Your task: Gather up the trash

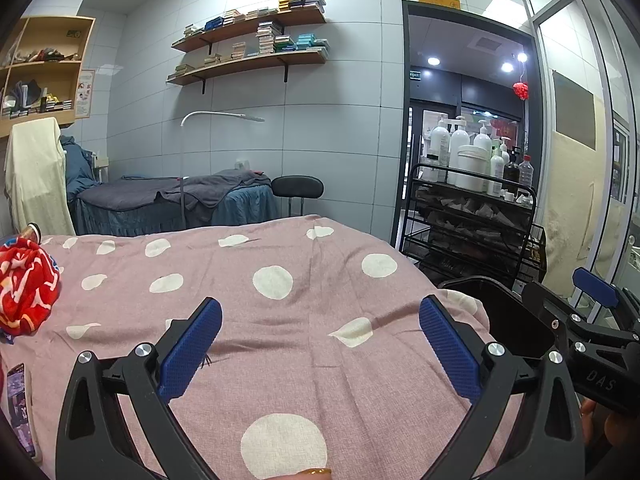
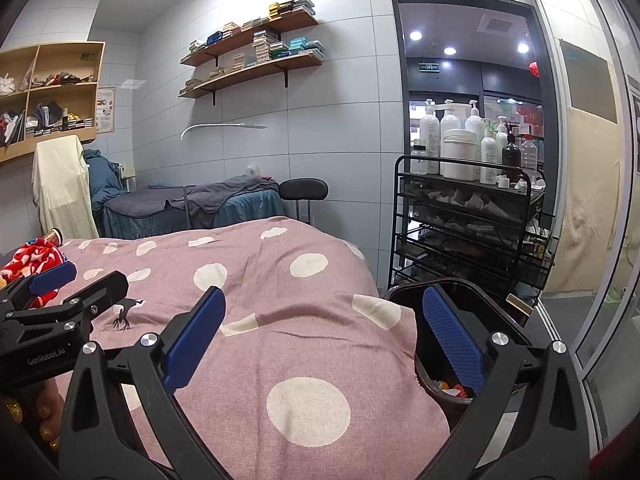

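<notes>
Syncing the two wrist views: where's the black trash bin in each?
Left wrist: the black trash bin sits at the right, past the bed edge, partly hidden by the right gripper.
Right wrist: bin is lower right, behind the right gripper's right finger, with scraps inside.
Shared landmark: the black wire cart of bottles right behind the bin.

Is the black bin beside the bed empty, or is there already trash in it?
Not empty. The right wrist view shows colourful scraps at the bottom of the bin.
</notes>
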